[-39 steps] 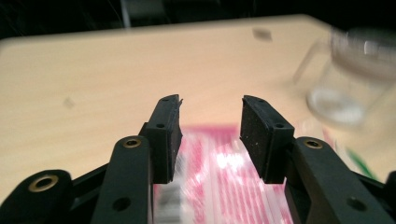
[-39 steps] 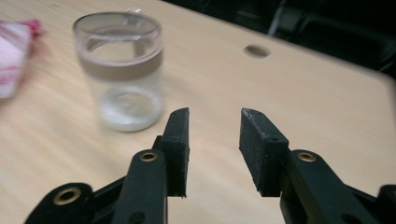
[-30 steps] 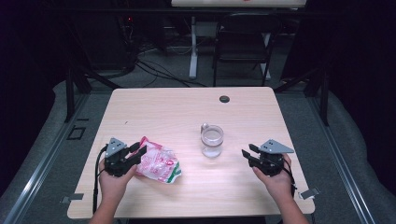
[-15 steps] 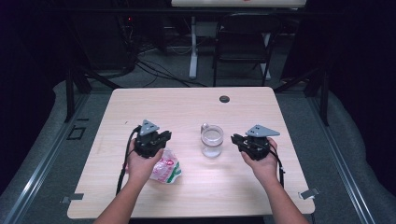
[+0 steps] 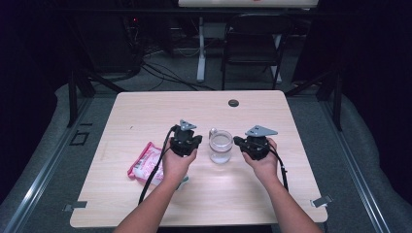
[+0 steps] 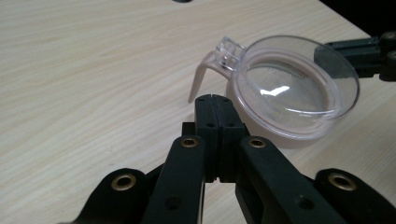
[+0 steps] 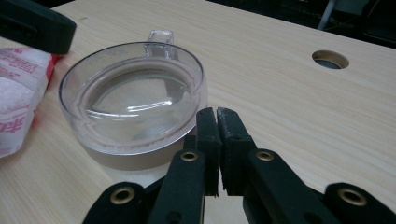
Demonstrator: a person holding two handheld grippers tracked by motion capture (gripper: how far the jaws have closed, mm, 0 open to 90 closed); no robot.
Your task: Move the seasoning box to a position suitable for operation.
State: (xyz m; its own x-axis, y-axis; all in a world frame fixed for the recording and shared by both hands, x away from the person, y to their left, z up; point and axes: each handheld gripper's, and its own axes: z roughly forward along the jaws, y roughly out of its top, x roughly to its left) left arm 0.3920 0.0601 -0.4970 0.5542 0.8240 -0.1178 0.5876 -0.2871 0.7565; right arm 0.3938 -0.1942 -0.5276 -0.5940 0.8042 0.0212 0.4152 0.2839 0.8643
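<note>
A clear plastic cup (image 5: 220, 146) with a clear lid and a side handle stands in the middle of the wooden table (image 5: 145, 111). My left gripper (image 5: 196, 141) is just left of it, jaws shut and empty, with the tip (image 6: 214, 100) close to the cup (image 6: 289, 93) under its handle (image 6: 205, 74). My right gripper (image 5: 238, 142) is just right of the cup, also shut on nothing, its tip (image 7: 217, 113) beside the cup (image 7: 135, 98) wall. Whether either tip touches the cup I cannot tell.
A pink and white packet (image 5: 145, 162) lies flat left of my left hand, with its edge (image 7: 18, 93) in the right gripper view. A round cable hole (image 5: 233, 103) is in the table's far side. A chair (image 5: 252, 43) stands beyond the table.
Both grippers have moved inward toward the cup. The left one has come off the pink packet to the right and now sits beside the cup; the right one closed in from the right.
</note>
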